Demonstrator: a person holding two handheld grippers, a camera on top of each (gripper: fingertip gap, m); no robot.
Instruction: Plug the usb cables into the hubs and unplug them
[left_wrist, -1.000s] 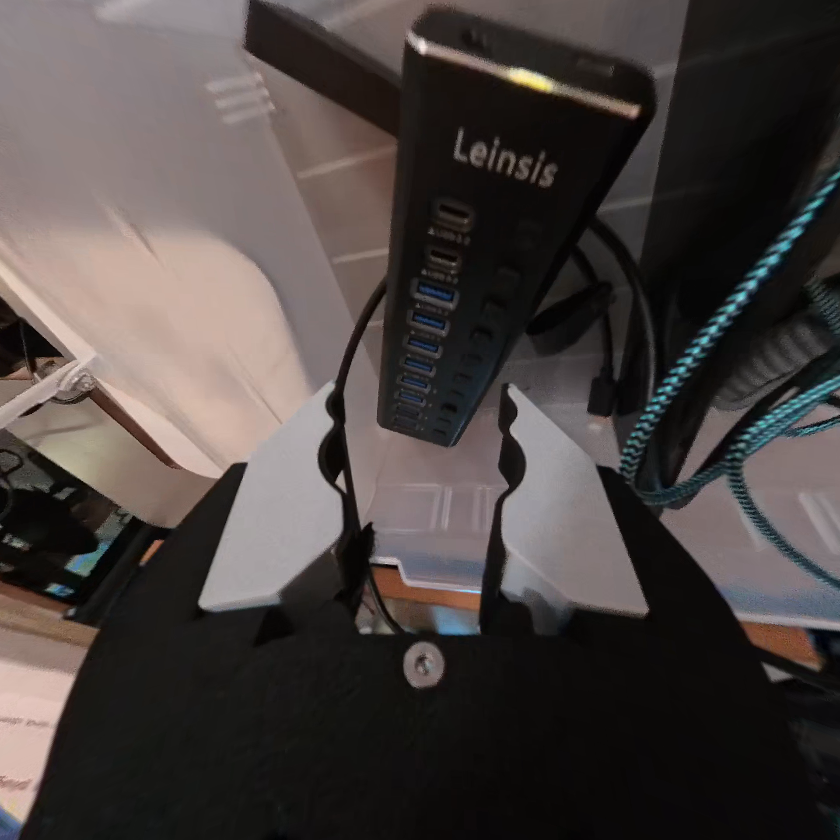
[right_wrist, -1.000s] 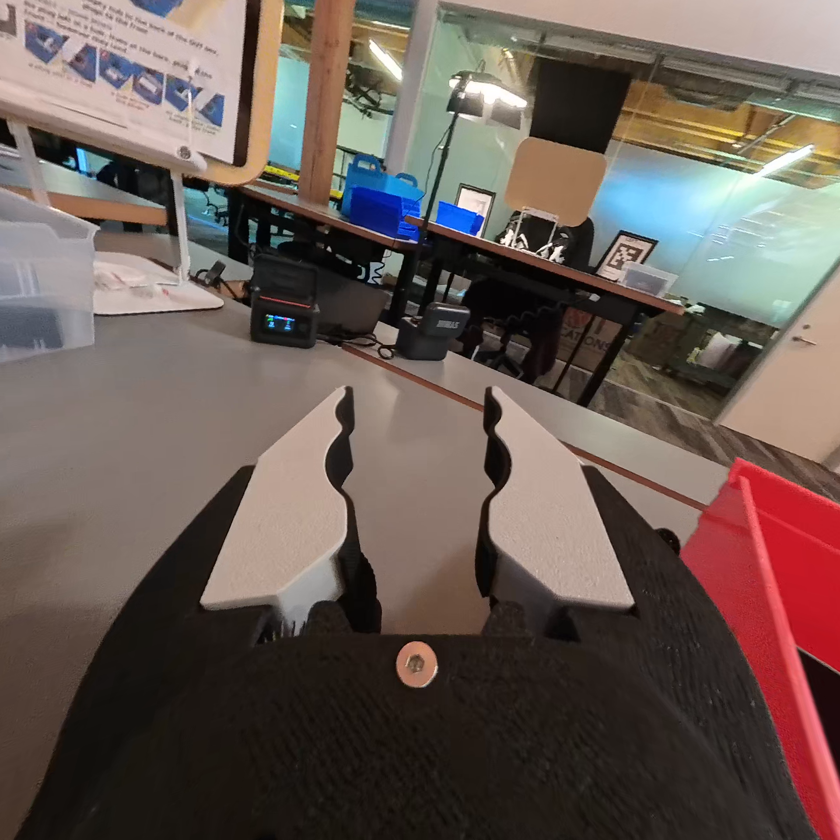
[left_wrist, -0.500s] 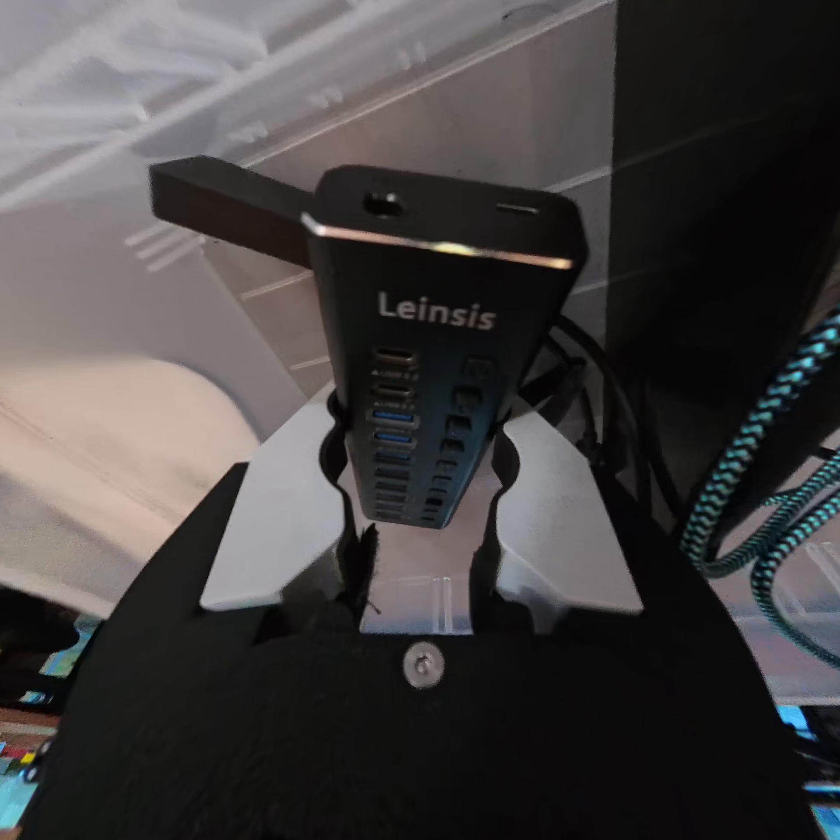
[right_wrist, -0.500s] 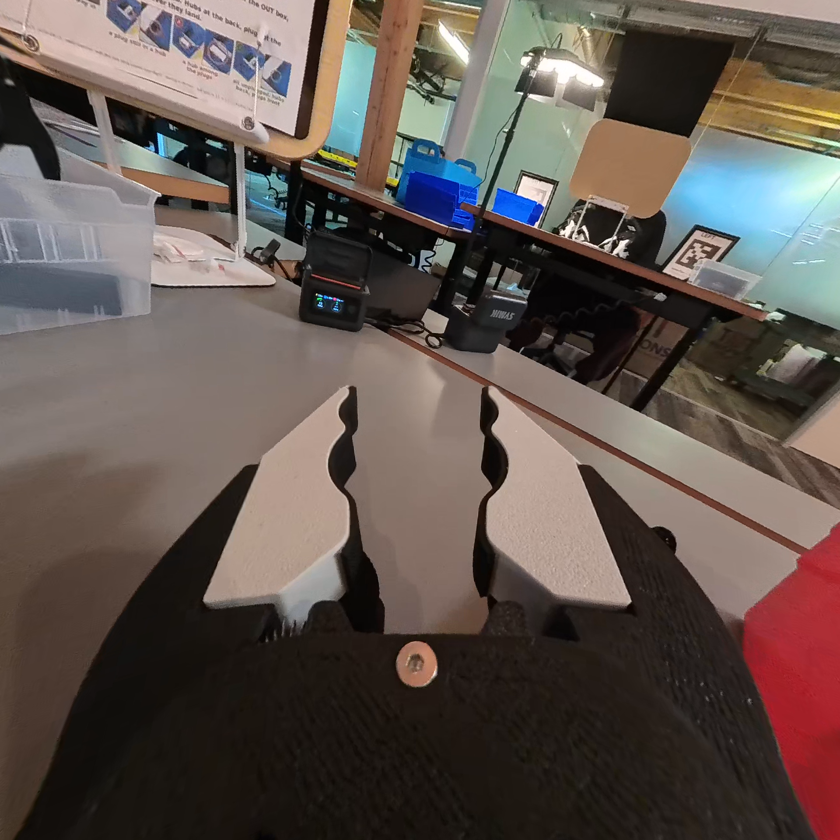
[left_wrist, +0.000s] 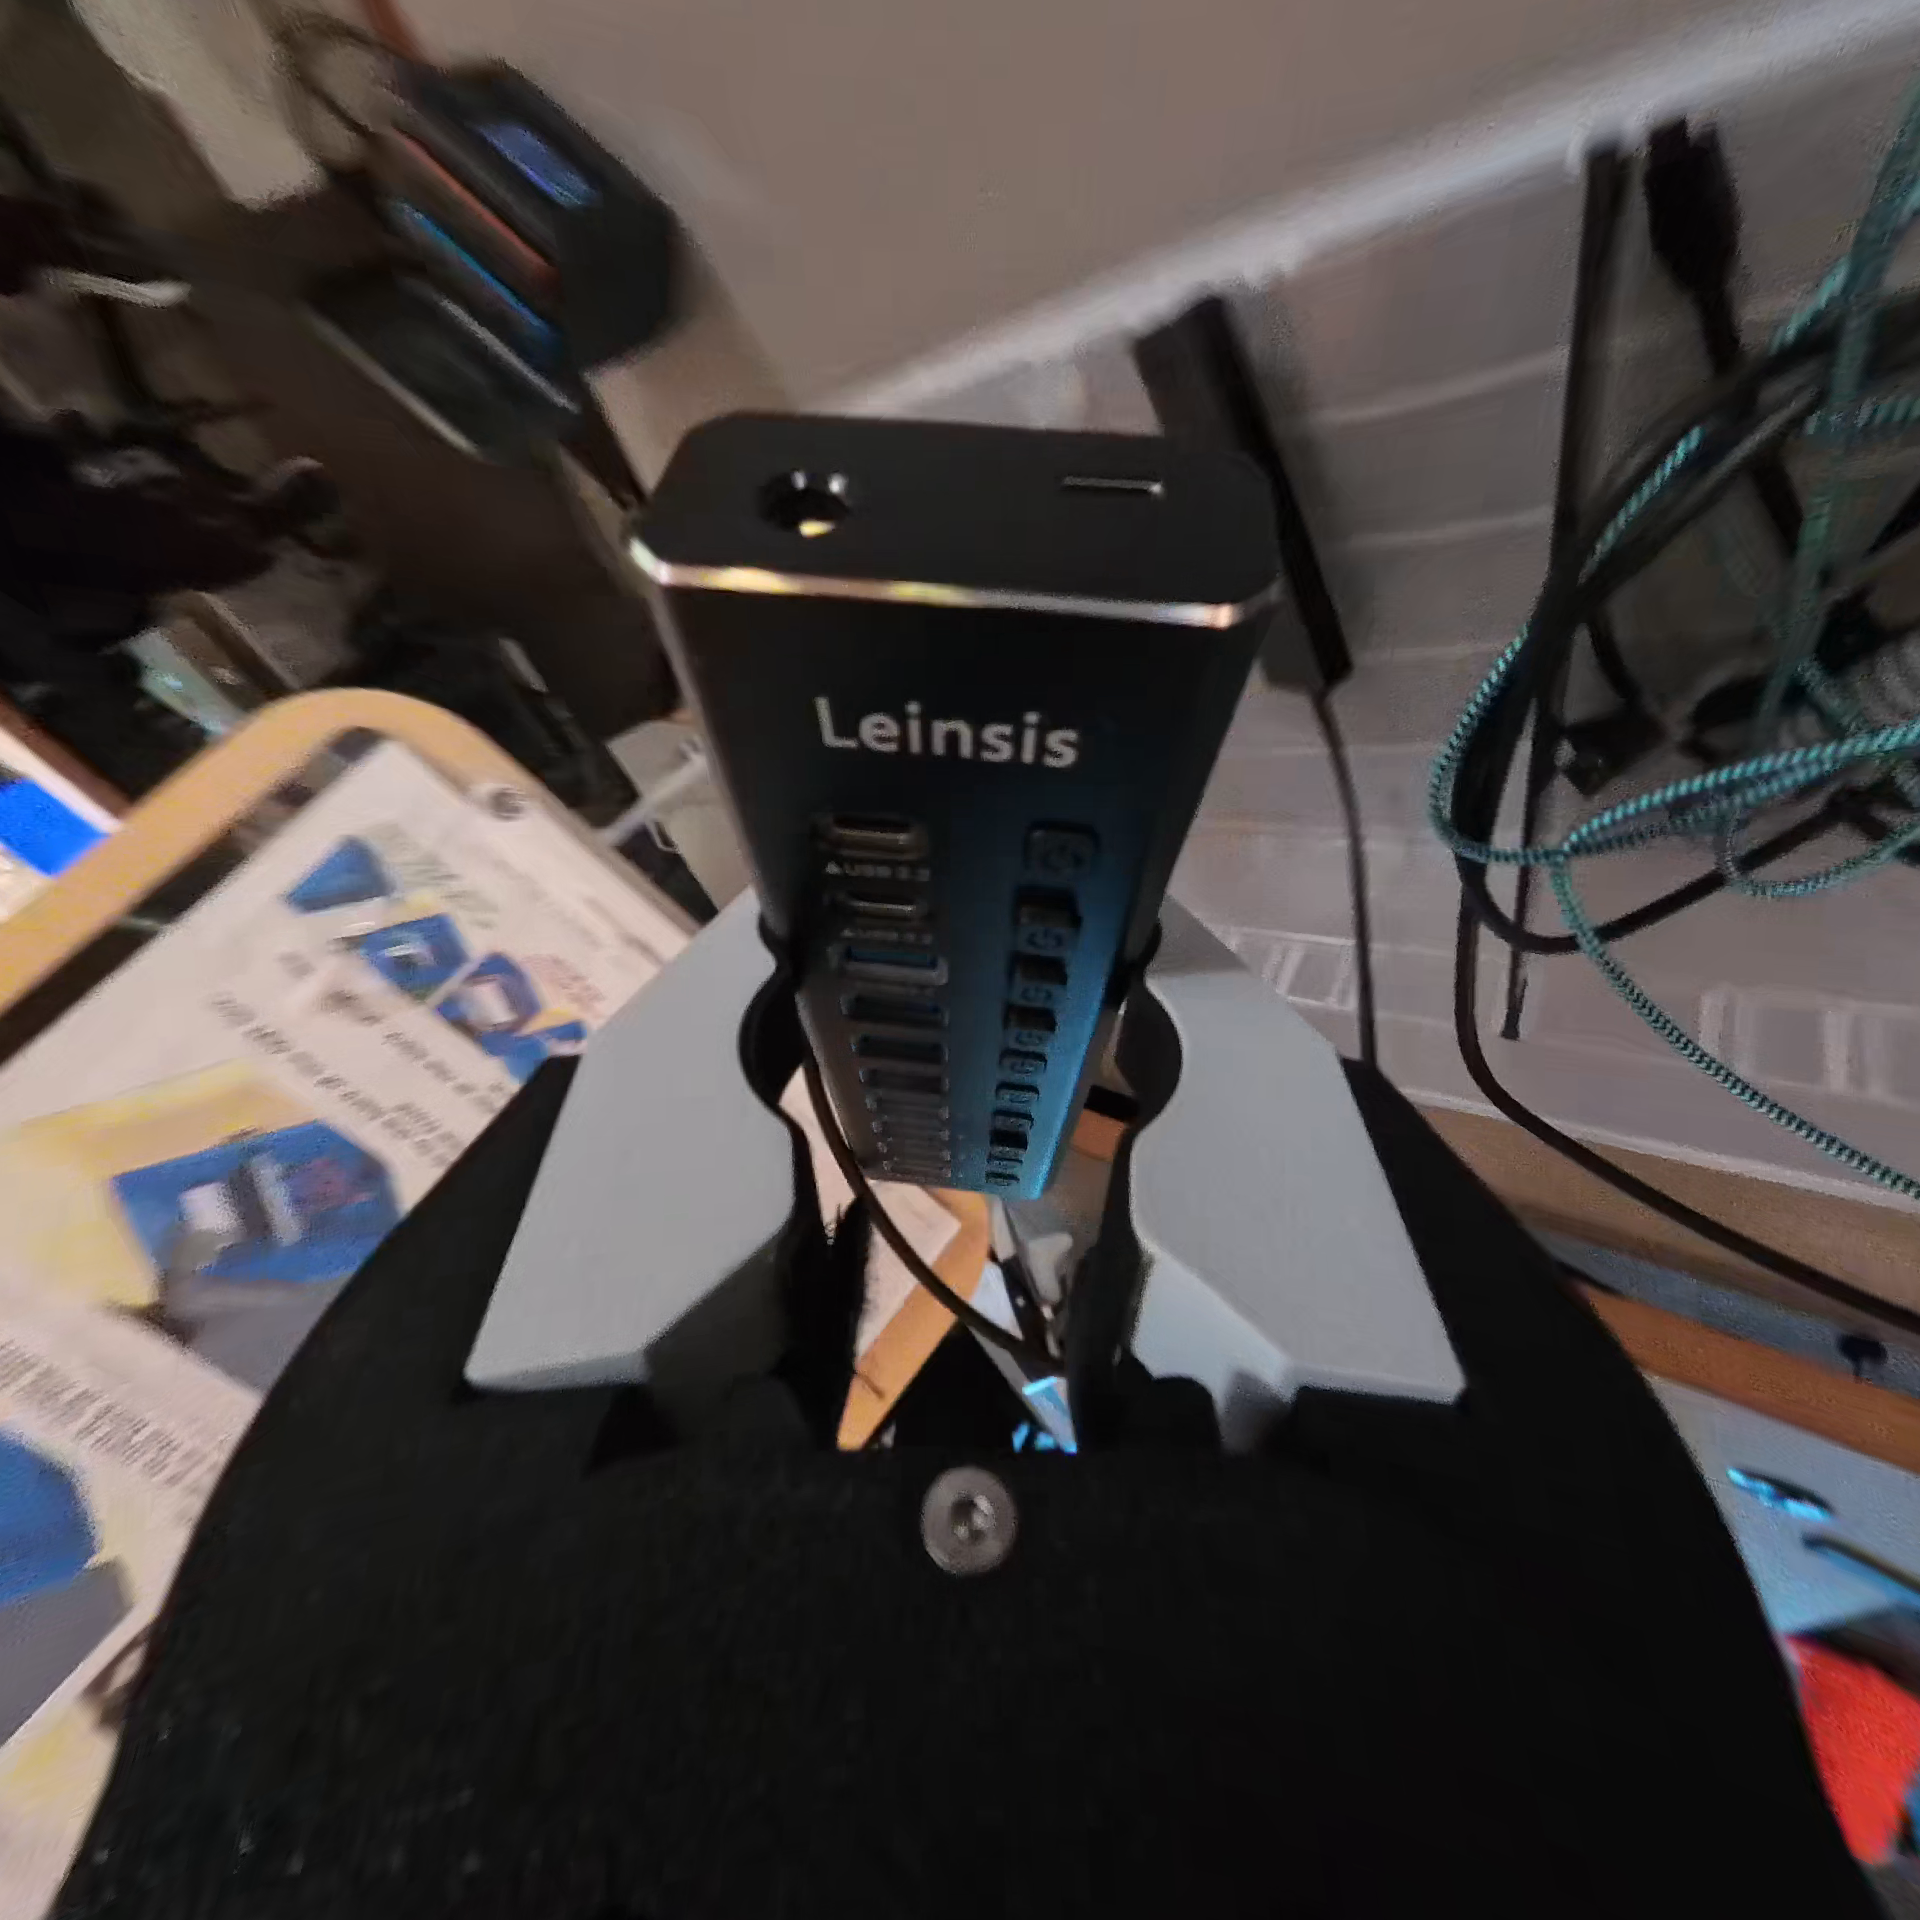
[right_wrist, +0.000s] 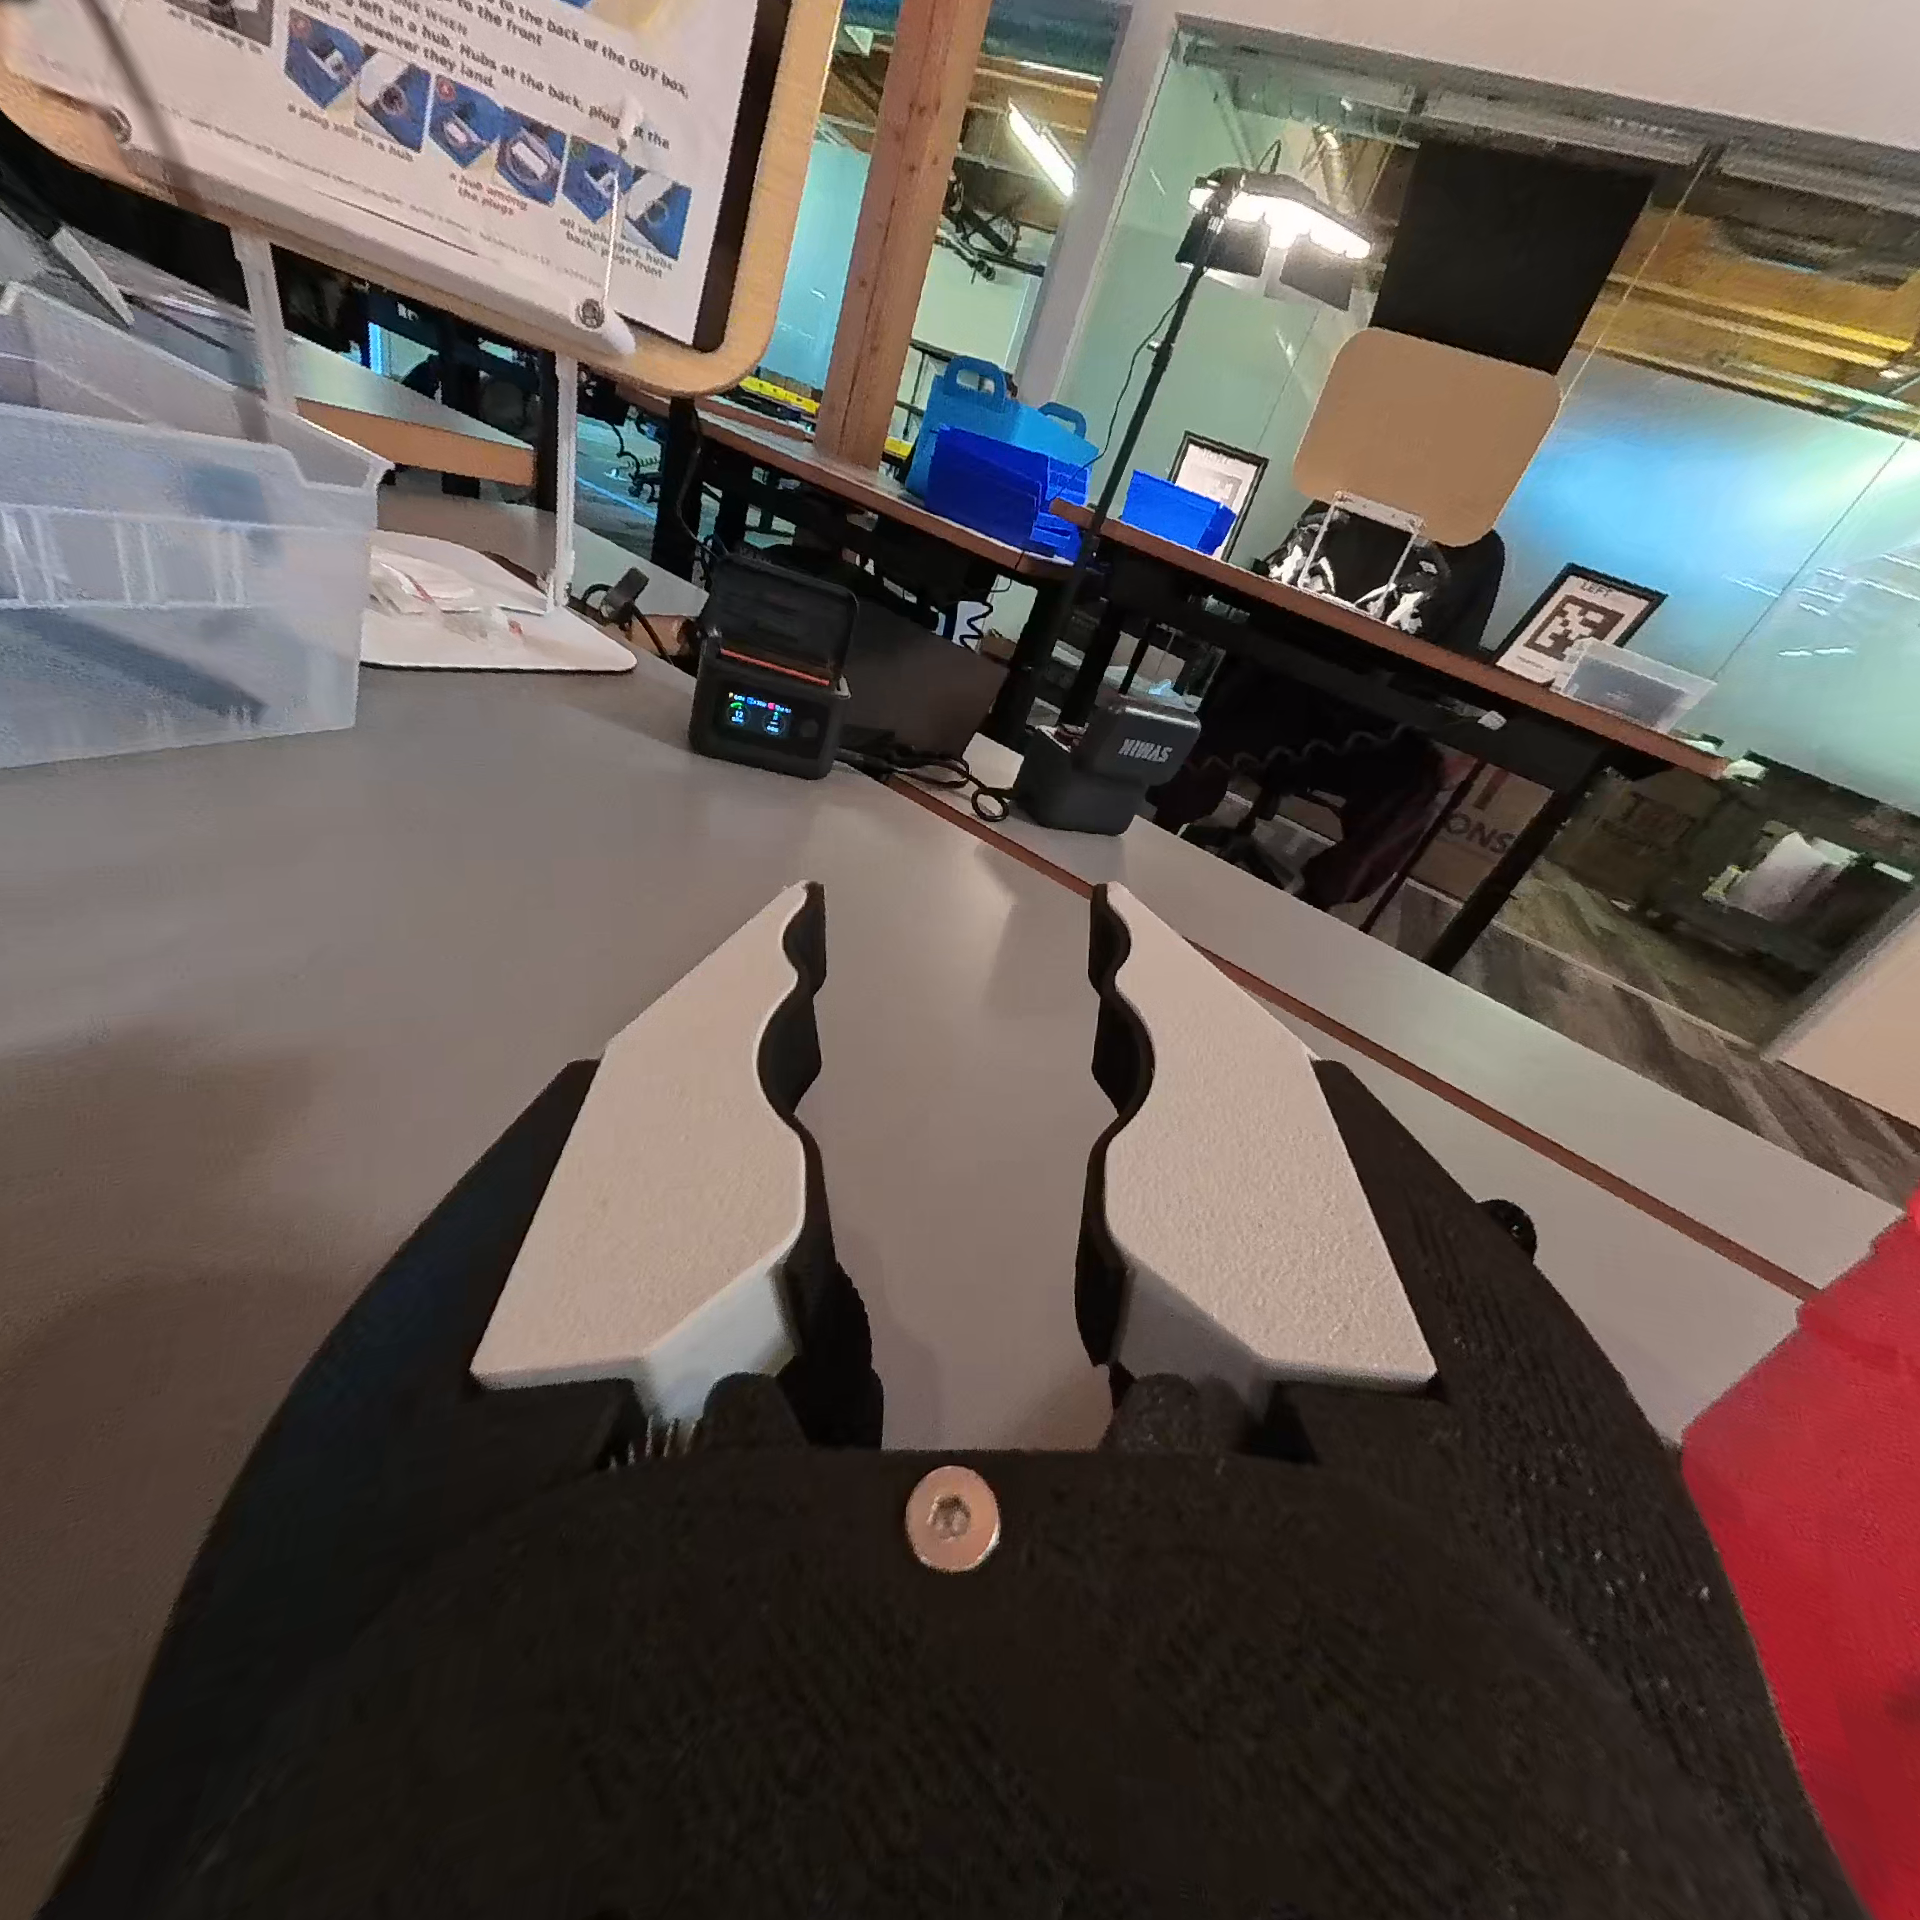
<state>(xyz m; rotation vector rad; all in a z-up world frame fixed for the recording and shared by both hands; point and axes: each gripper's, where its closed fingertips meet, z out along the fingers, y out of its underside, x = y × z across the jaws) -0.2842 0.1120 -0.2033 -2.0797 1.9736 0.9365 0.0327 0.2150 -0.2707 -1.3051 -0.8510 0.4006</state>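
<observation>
A black multi-port USB hub stands upright between the fingers of my left gripper. The jaws are shut on its lower half and hold it in the air. A thin black cable runs under the hub between the fingers. Teal braided cables and black cables hang tangled to the right. My right gripper is open and empty, low over the grey table. No hub or cable shows in the right wrist view.
A clear plastic bin stands at the left, a red bin at the right edge. An instruction board on a stand rises behind; it also shows in the left wrist view. A small black device with a screen and a charger sit farther back. My right fingertips sit around 35 cm from my left ones.
My left gripper has closed around the hub's lower end and carried it away from the clear bin, so the instruction board now shows behind it. The right gripper has stayed open and turned slightly.
</observation>
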